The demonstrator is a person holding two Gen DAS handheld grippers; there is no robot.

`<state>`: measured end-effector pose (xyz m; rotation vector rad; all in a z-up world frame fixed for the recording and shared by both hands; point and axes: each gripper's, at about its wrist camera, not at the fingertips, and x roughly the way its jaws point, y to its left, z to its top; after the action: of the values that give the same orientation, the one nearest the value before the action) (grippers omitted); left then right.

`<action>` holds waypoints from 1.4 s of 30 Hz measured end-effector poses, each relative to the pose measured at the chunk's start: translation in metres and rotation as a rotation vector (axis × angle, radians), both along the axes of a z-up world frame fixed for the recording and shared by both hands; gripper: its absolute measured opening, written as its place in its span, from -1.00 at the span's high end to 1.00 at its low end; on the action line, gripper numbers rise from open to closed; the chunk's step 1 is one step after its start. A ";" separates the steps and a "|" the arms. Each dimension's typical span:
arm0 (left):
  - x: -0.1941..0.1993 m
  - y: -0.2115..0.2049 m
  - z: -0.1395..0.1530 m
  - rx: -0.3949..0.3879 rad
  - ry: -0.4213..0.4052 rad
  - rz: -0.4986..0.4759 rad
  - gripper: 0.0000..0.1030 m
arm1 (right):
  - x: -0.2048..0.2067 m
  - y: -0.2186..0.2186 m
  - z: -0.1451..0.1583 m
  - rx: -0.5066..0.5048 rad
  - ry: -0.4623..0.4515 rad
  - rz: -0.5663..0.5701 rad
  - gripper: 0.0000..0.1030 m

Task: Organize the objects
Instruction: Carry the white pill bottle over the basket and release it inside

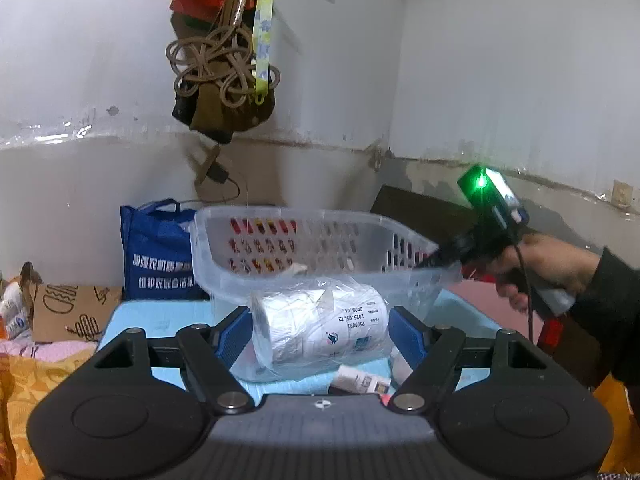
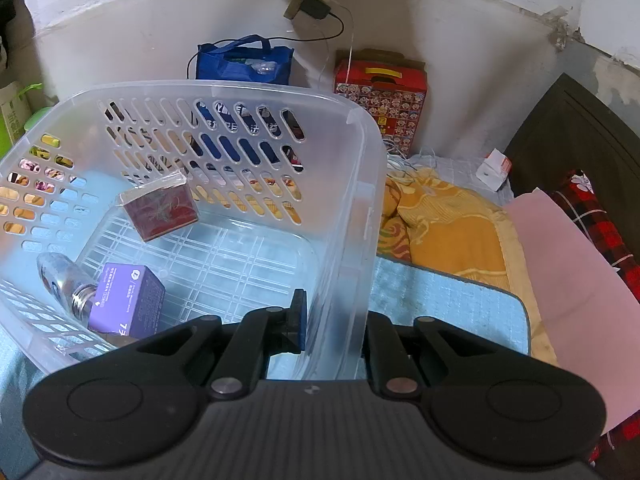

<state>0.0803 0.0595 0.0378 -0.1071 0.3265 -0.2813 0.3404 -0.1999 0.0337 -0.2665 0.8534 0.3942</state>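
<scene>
My left gripper (image 1: 318, 330) is shut on a white roll wrapped in clear plastic (image 1: 320, 330), held just in front of the clear plastic basket (image 1: 280, 276). My right gripper (image 2: 334, 320) is shut on the basket's near right wall (image 2: 348, 264), one finger inside, one outside; the right gripper also shows in the left wrist view (image 1: 432, 260) on the basket's right rim. Inside the basket lie a red box in clear wrap (image 2: 160, 210), a purple box (image 2: 128, 300) and a small glass bottle (image 2: 64, 284).
A blue mat (image 2: 440, 304) lies under the basket. A blue tote bag (image 1: 156, 252) and a red patterned box (image 2: 380, 92) stand by the wall. Small boxes (image 1: 360, 380) lie under my left gripper. Orange bedding (image 2: 448, 224), pink sheet (image 2: 580, 280).
</scene>
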 end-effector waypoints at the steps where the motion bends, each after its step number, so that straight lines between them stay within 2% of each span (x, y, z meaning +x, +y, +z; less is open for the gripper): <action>1: 0.001 0.001 0.003 -0.001 -0.004 0.001 -0.51 | 0.000 0.000 0.000 0.000 -0.001 0.001 0.78; 10: 0.028 0.002 0.036 0.004 -0.044 0.036 -0.51 | 0.002 -0.002 -0.001 -0.001 0.005 0.012 0.78; 13: 0.049 -0.002 0.049 0.022 -0.049 0.054 -0.51 | 0.002 -0.002 -0.002 -0.003 0.007 0.015 0.78; 18: 0.090 -0.014 0.063 0.022 -0.013 0.053 -0.51 | 0.001 0.000 -0.002 -0.008 0.003 0.013 0.78; 26: 0.147 -0.044 0.048 0.130 0.089 0.098 -0.52 | 0.000 -0.001 -0.004 -0.008 0.012 0.027 0.78; 28: 0.155 -0.045 0.041 0.132 0.114 0.110 -0.52 | 0.000 0.000 -0.008 -0.004 0.023 0.040 0.76; 31: 0.164 -0.045 0.032 0.126 0.147 0.107 -0.55 | -0.003 0.009 -0.021 -0.073 0.007 0.054 0.48; 32: 0.166 -0.045 0.029 0.135 0.156 0.115 -0.62 | -0.003 0.010 -0.024 -0.078 -0.012 0.039 0.49; 35: 0.163 -0.044 0.026 0.163 0.141 0.143 -0.78 | -0.001 0.008 -0.022 -0.062 0.019 0.037 0.61; 38: 0.161 -0.042 0.028 0.149 0.127 0.139 -0.94 | -0.001 0.010 -0.022 -0.091 0.012 0.042 0.64; 42: 0.159 -0.044 0.024 0.148 0.137 0.116 -0.94 | -0.003 0.010 -0.022 -0.089 0.011 0.040 0.65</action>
<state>0.2389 0.0156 0.0614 0.0008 0.4740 -0.1340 0.3369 -0.1900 0.0118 -0.3647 0.8787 0.3954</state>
